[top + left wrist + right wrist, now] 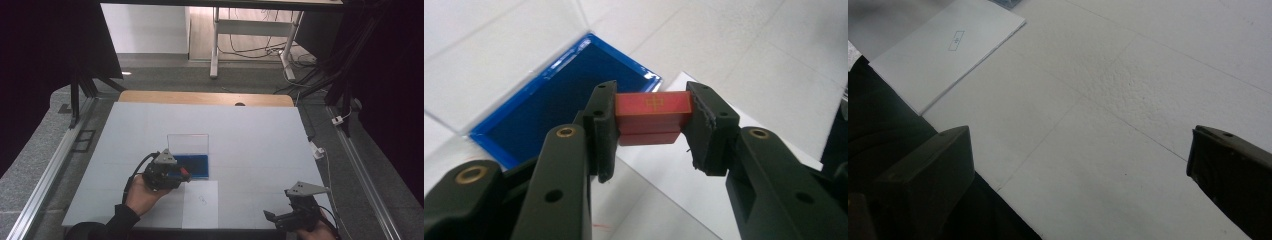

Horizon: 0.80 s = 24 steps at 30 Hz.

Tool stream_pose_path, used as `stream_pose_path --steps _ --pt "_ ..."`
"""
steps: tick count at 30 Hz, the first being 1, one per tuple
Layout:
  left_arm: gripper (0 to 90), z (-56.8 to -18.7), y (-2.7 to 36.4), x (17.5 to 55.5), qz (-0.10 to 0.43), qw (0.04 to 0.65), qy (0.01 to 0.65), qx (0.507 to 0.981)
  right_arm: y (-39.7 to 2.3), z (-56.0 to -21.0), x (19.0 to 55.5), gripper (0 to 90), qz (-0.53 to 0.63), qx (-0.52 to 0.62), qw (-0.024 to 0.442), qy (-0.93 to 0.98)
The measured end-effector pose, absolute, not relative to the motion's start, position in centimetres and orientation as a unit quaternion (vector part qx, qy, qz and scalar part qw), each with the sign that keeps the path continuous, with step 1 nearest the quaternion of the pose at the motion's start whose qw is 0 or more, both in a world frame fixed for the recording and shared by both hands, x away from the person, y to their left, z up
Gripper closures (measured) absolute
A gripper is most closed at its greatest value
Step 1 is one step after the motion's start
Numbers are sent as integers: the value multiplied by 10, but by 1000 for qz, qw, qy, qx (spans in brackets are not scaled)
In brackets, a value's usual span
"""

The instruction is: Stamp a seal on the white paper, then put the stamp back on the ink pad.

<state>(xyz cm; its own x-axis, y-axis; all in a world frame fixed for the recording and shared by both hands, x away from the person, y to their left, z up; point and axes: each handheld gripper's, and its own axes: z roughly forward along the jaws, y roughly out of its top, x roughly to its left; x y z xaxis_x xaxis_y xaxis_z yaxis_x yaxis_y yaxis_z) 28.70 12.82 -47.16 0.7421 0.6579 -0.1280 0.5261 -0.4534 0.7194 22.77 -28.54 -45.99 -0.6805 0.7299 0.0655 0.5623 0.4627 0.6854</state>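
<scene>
Nearest in the high view: two forearms entering from the bottom edge, each hand with a gripper. Left gripper [186, 175] held above the white tabletop [260, 135], near the front edge of a blue tray [197, 165] with a clear upright wall behind it. Small red block [183, 173] clamped at the tip, just beside the tray and over the far edge of a white paper sheet [201, 210]. Faint small mark drawn on that sheet. Right gripper [272, 217] low at the front right, well apart from tray and sheet, grey three-cornered plate on top.

Left gripper view: black fingers [603, 125] pressed on both ends of the red block [653, 117], block level between them, a thin gold cross-like mark on its top face. Blue tray [549, 95] behind and to the left, its inside bare. Corner of the paper sheet [659, 175] below the block.

Right gripper view: fingers [928, 170] spread wide, nothing between them, bare tabletop [1128, 100] beneath. Paper sheet [948, 50] at upper left, a small drawn rectangle on it.
</scene>
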Motion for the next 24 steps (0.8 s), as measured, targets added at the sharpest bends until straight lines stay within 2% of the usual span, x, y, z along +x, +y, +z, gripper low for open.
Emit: stream_pose_path --steps 24 --pt "579 -468 142 316 97 399 369 834 -287 -460 229 0 352 392 119 841"
